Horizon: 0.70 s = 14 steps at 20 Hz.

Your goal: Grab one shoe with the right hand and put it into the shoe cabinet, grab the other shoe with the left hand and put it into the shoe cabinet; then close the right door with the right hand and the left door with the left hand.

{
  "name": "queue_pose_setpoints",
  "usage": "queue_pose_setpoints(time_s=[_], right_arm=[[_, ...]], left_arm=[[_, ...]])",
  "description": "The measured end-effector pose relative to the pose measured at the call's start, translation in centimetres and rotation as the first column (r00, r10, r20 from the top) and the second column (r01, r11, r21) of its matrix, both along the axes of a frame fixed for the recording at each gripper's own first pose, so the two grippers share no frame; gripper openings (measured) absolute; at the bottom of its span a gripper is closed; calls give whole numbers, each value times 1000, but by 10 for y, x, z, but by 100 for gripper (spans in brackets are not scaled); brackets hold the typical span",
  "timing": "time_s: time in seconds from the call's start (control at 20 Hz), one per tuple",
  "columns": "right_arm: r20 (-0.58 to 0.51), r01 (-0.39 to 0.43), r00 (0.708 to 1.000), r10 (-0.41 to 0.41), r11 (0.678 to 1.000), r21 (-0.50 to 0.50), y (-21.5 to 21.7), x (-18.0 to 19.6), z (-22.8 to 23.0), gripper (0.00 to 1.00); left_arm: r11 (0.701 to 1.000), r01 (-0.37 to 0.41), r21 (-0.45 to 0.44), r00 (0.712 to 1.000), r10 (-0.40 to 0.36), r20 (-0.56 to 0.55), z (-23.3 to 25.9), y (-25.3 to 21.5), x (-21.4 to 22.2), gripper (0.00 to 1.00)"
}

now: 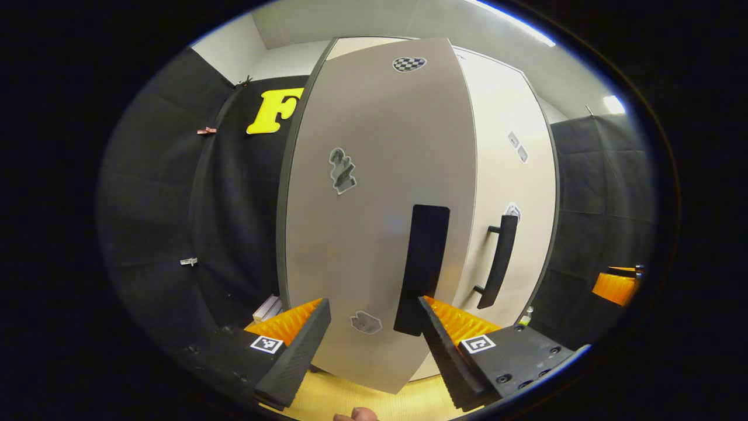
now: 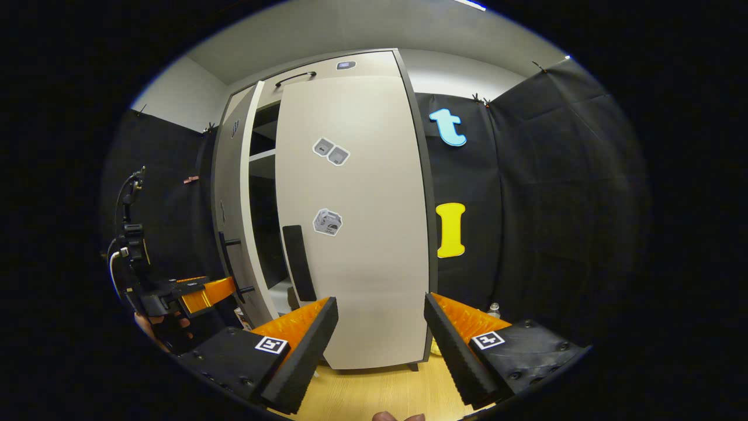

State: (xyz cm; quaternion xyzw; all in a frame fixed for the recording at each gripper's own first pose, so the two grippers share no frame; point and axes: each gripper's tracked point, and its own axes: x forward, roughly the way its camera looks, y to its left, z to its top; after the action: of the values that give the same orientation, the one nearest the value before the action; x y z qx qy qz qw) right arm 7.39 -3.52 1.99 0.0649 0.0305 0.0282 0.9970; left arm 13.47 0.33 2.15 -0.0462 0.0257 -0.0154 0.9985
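Observation:
The shoe cabinet (image 2: 350,234) stands right ahead. Its right door (image 2: 362,275) looks shut, with its black handle (image 2: 299,263) on the inner edge. The left door (image 1: 374,193) hangs ajar, its black handle (image 1: 423,266) just beyond my left gripper (image 1: 374,345), which is open and holds nothing. In the right gripper view, shelves (image 2: 263,155) and something pale low down (image 2: 283,292) show through the gap between the doors. My right gripper (image 2: 380,345) is open and empty, a short way in front of the right door. The left gripper (image 2: 198,295) sits by the left door's handle (image 2: 231,263).
Black booth walls flank the cabinet on both sides. Flat white items (image 1: 269,307) lie on the floor left of the cabinet, and a small bottle (image 2: 494,309) stands at its right foot. The wooden floor (image 2: 374,386) runs under the grippers.

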Motion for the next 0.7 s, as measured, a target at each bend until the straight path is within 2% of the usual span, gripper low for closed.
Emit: queue_pose_setpoints(time_s=[0.3,0.4,0.7], right_arm=[[11,-15,1000,15,1000,-5,3,-1,2,98],[16,-22,1000,23,1000,-7,4,-2,3,98],[29,-43,999,44,999,-19,11,-4,5,98]], left_arm=[[1000,-17,10,1000,17,8,9,8,-15,95],[1000,-11,21,1000,11,13,12,6,-22,93],[997,16,80,1000,-18,19,17,-2,-50,95]])
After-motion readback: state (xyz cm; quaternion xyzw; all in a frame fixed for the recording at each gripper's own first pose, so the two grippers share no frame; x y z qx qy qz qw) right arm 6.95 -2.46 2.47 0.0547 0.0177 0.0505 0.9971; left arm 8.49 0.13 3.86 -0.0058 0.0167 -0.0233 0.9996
